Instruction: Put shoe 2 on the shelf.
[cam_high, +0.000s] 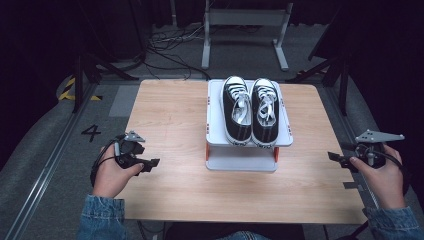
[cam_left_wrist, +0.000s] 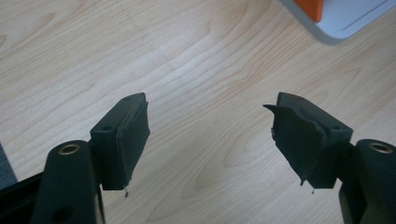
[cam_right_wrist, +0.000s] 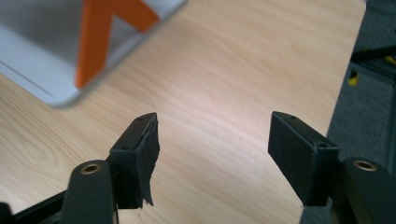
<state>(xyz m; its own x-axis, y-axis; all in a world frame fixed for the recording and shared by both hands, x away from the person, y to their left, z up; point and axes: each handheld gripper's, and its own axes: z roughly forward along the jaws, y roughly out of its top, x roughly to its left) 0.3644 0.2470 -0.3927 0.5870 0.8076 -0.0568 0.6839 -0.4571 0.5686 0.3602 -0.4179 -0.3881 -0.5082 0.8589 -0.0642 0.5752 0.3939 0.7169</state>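
A pair of black sneakers with white laces and white toe caps sits side by side on top of a white two-level rack with orange supports, at the middle of the wooden table. My left gripper rests at the table's left front, jaws wide apart over bare wood, nothing between them; a corner of the rack lies beyond it. My right gripper hovers by the table's right edge, open and empty, with the rack's orange support to its upper left.
Dark floor surrounds the table, with loose cables and a grey metal stand behind it. A painted number mark and yellow-black tape lie on the floor at the left. The table's right edge drops to grey floor.
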